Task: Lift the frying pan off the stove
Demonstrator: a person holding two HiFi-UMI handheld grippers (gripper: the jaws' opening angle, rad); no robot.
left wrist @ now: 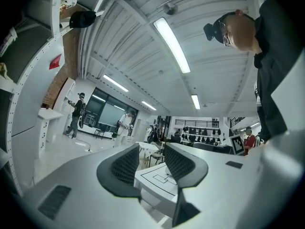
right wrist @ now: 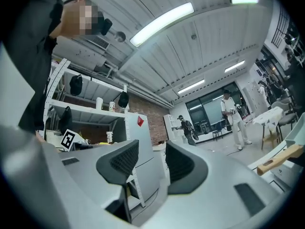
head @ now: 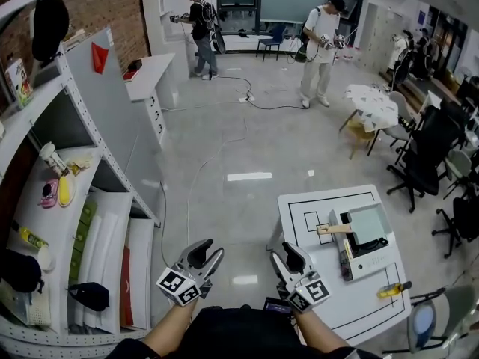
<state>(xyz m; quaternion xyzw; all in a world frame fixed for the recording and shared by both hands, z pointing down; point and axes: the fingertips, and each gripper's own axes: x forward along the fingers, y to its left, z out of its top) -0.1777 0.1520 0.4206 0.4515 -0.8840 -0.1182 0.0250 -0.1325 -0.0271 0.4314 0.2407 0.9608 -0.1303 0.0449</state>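
You hold the left gripper (head: pixel 200 257) and right gripper (head: pixel 291 260) at bottom centre, each with jaws apart around nothing, while the pan (head: pixel 367 222) sits on the stove (head: pixel 373 256) on the table (head: pixel 314 200) at lower right, well apart from both.

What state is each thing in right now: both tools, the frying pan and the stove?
left tool: open, empty, not over the table.
right tool: open, empty, away from the pan.
frying pan: resting on the stove, ungripped.
stove: on the white table; on or off unclear.
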